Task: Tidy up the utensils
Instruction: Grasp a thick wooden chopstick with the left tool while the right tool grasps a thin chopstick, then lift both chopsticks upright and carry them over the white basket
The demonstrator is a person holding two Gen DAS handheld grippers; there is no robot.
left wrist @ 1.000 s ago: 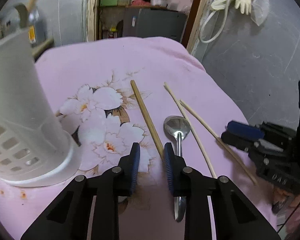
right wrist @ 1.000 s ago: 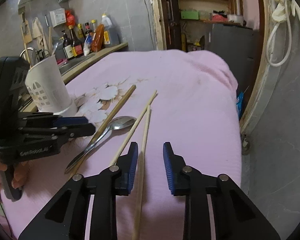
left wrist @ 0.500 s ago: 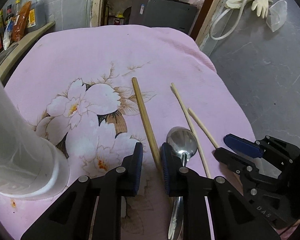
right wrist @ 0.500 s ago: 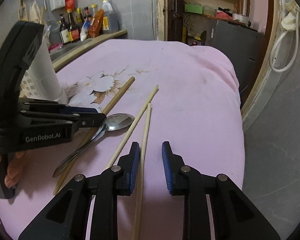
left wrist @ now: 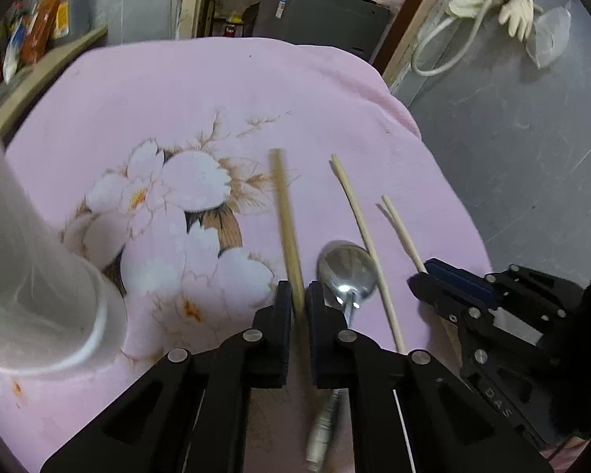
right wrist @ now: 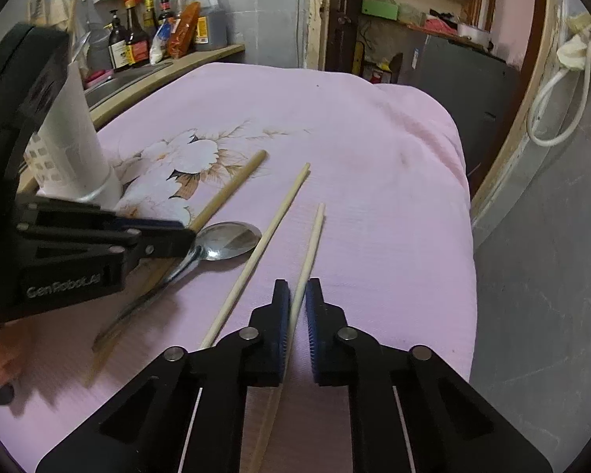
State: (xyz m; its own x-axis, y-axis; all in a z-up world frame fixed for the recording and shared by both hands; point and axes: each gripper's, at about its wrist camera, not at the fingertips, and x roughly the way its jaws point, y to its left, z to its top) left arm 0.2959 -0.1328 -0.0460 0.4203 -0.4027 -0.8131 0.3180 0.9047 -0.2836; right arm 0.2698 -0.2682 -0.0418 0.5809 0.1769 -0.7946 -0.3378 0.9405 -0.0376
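On the pink flowered cloth (left wrist: 177, 90) lie a thick wooden stick (left wrist: 285, 216), a metal spoon (left wrist: 346, 272) and two thin chopsticks (left wrist: 360, 220) (left wrist: 402, 232). My left gripper (left wrist: 298, 295) has its jaws narrowed around the thick stick, pads nearly touching it. My right gripper (right wrist: 296, 295) straddles the right-hand chopstick (right wrist: 311, 240), jaws narrow with a small gap showing. The other chopstick (right wrist: 272, 228) and the spoon (right wrist: 228, 236) lie to its left. The white utensil holder (left wrist: 27, 268) stands at the left, also seen in the right wrist view (right wrist: 73, 149).
Bottles (right wrist: 157, 27) stand on a counter behind the table at the left. The cloth's right edge (right wrist: 467, 236) drops off to a grey floor. A doorway and shelves lie beyond the far edge.
Both grippers moved forward and lower over the utensils. The left jaws narrowed around the thick stick, and the right jaws narrowed around the right-hand chopstick.
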